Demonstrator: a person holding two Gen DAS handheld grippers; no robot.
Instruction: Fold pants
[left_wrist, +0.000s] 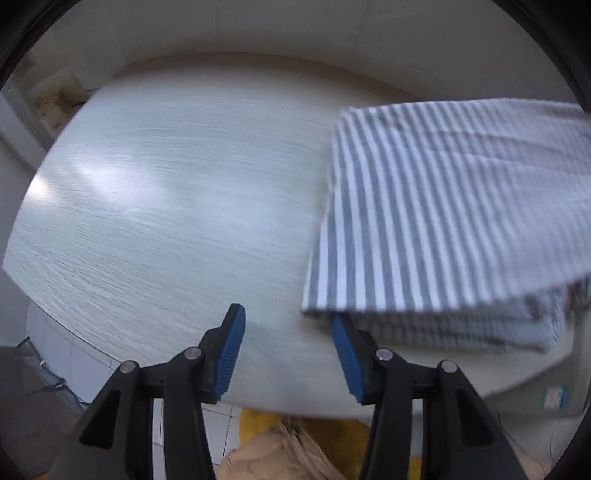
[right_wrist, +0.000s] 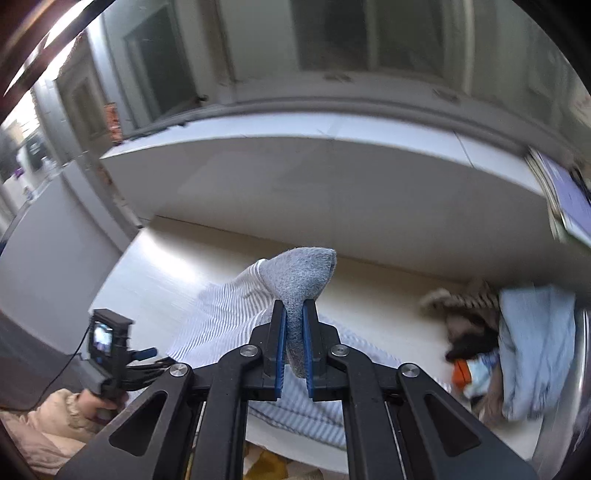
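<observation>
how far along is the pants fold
Done: the striped pants already lie doubled in layers on the table. In hand: the right tool is shut on a grey fabric end, lifted off the table; the left tool is open beside the fold. Left: laying that end over.

Pale table (left_wrist: 166, 192); heaped clothes (right_wrist: 524, 347) at its edge

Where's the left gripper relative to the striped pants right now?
In the left wrist view, the left gripper hovers open over the white table, at the near-left corner of the striped pants, its right pad tucked just under the cloth's edge.
</observation>
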